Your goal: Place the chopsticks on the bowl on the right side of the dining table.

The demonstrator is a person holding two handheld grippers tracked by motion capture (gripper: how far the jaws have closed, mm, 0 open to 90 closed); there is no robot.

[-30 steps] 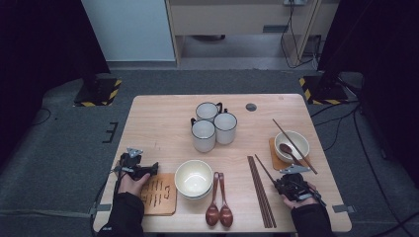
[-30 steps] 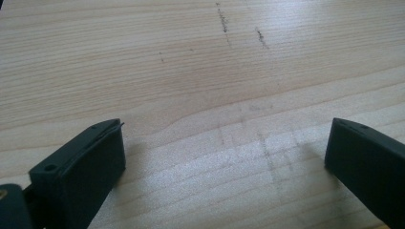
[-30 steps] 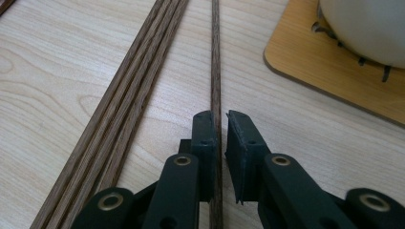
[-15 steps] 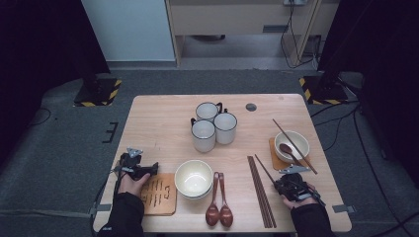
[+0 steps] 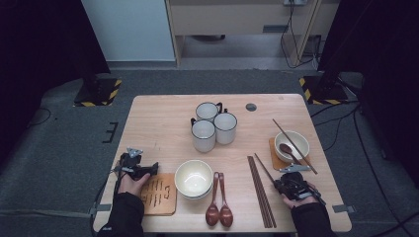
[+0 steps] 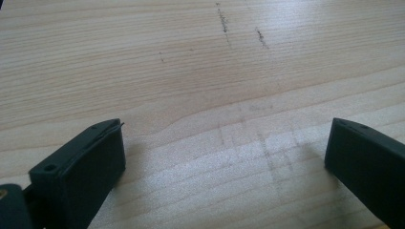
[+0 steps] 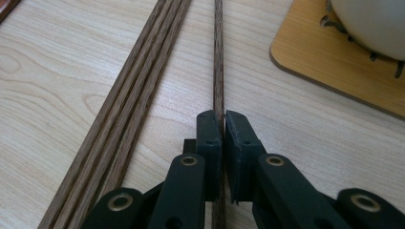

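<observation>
At the near right of the pale wooden counter (image 5: 163, 123), the right gripper (image 7: 223, 125) had just drawn its black fingers (image 7: 208, 138) together on a single dark wooden chopstick (image 7: 218, 57), which ran straight away from them along the counter. Compared with a moment earlier the hand had not shifted; only the fingers had closed, so the chopstick looked secured and ready to be lifted, though it lay flat at that point. It sat just beside a bundle of matching dark chopsticks (image 7: 138, 90), close but apart from it, and near a light wooden coaster (image 7: 334, 67) carrying a small cream bowl (image 7: 377, 24). At the near left of the counter, the left gripper (image 6: 224, 152) rested with its fingers (image 6: 86, 167) spread wide over bare wood, holding nothing. From above, a larger cream bowl (image 5: 193, 177) and two brown wooden spoons (image 5: 220, 207) lay between the two hands, with three white mugs (image 5: 213, 126) farther back.
</observation>
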